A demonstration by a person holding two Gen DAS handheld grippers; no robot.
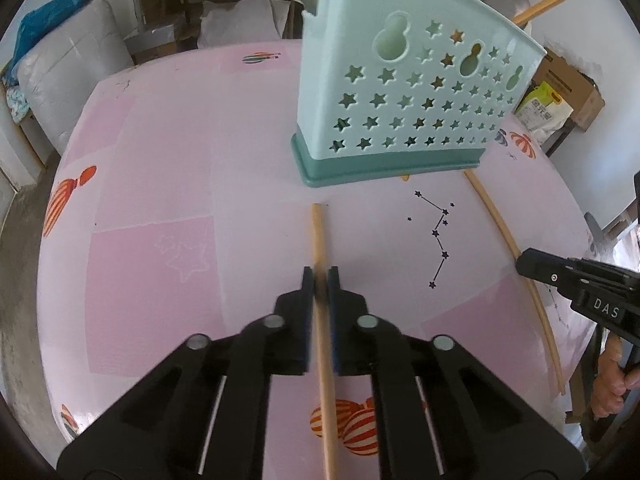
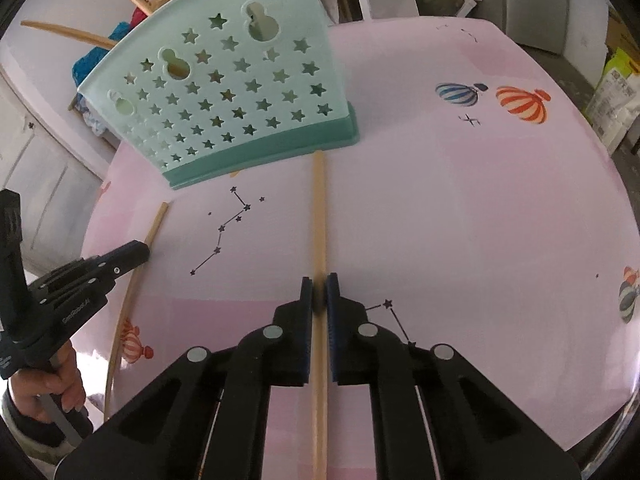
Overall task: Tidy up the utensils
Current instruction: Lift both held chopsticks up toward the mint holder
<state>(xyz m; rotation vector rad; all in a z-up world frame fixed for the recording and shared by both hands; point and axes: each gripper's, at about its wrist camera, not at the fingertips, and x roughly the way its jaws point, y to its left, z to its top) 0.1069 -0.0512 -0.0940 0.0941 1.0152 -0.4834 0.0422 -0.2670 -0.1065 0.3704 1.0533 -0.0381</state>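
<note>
Several chopsticks and ladles already stand in the teal holder [image 1: 400, 92]. Just before it on the desk [image 1: 160, 200], left tongs [image 1: 319, 280] and right tongs [image 2: 319, 286] each clamp one chopstick [image 1: 320, 240], [image 2: 319, 220]; both left to stow.

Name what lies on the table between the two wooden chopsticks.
Only bare pink tablecloth with a printed star constellation separates the left chopstick from the right chopstick; right wrist view.
</note>
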